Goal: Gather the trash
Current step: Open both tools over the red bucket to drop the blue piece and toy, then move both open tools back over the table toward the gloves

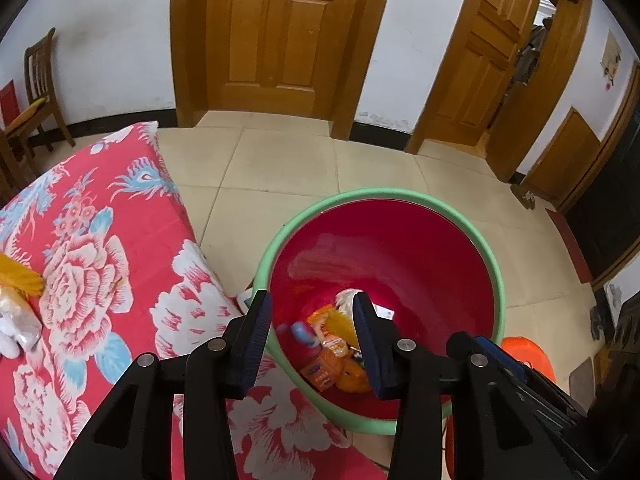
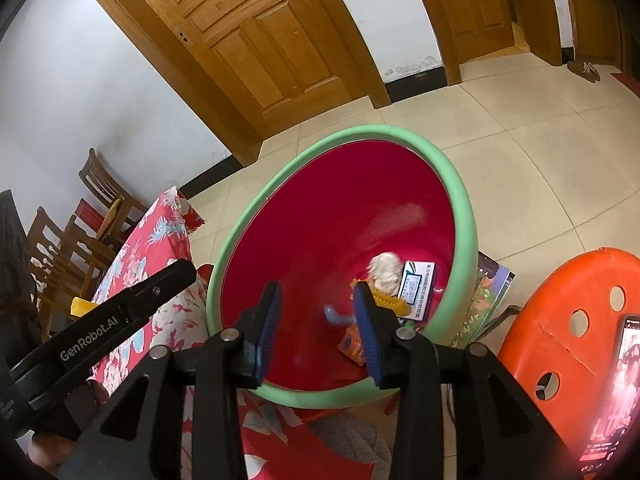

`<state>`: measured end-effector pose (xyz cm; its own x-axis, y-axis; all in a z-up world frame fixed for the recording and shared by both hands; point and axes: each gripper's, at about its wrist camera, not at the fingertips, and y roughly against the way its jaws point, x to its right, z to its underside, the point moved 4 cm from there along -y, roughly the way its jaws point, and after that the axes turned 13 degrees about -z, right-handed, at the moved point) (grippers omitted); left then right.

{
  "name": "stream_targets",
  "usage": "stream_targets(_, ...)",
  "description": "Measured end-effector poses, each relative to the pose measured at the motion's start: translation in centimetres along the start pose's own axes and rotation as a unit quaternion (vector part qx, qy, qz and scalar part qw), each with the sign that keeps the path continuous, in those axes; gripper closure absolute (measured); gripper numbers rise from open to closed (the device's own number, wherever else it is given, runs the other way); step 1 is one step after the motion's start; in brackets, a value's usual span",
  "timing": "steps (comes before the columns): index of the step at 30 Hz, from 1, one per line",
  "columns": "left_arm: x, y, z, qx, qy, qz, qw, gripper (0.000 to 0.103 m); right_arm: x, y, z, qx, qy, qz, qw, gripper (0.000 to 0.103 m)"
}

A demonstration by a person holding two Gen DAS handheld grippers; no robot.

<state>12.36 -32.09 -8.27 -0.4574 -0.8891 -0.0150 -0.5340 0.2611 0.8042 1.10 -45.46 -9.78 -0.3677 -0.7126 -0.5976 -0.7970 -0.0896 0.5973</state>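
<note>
A red bin with a green rim (image 1: 494,264) (image 2: 464,200) stands on the floor beside the table. In it lie orange snack wrappers (image 1: 332,364) (image 2: 352,344), a crumpled pale wad (image 2: 386,270), a white printed card (image 2: 416,288) and a blurred blue piece (image 1: 302,332) (image 2: 336,316). My left gripper (image 1: 314,336) is open and empty above the bin's near edge. My right gripper (image 2: 318,320) is open and empty over the bin. The left gripper's body (image 2: 104,320) also shows in the right wrist view. A yellow and white wrapper (image 1: 16,292) lies on the table at far left.
The table wears a red floral cloth (image 1: 100,240) (image 2: 152,248). An orange plastic stool (image 2: 576,320) (image 1: 528,356) with a phone (image 2: 616,392) on it stands right of the bin. Booklets (image 2: 486,296) lie on the tiled floor. Wooden chairs (image 1: 40,80) (image 2: 80,232) and doors (image 1: 280,32) stand behind.
</note>
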Motion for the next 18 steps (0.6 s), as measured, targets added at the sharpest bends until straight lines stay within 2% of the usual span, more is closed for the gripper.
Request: stream_targets(18, -2.7, 2.8, 0.4, 0.013, 0.030, -0.010, 0.9994, 0.059, -2.8, 0.8, 0.2, 0.002, 0.025, -0.013, 1.000, 0.051)
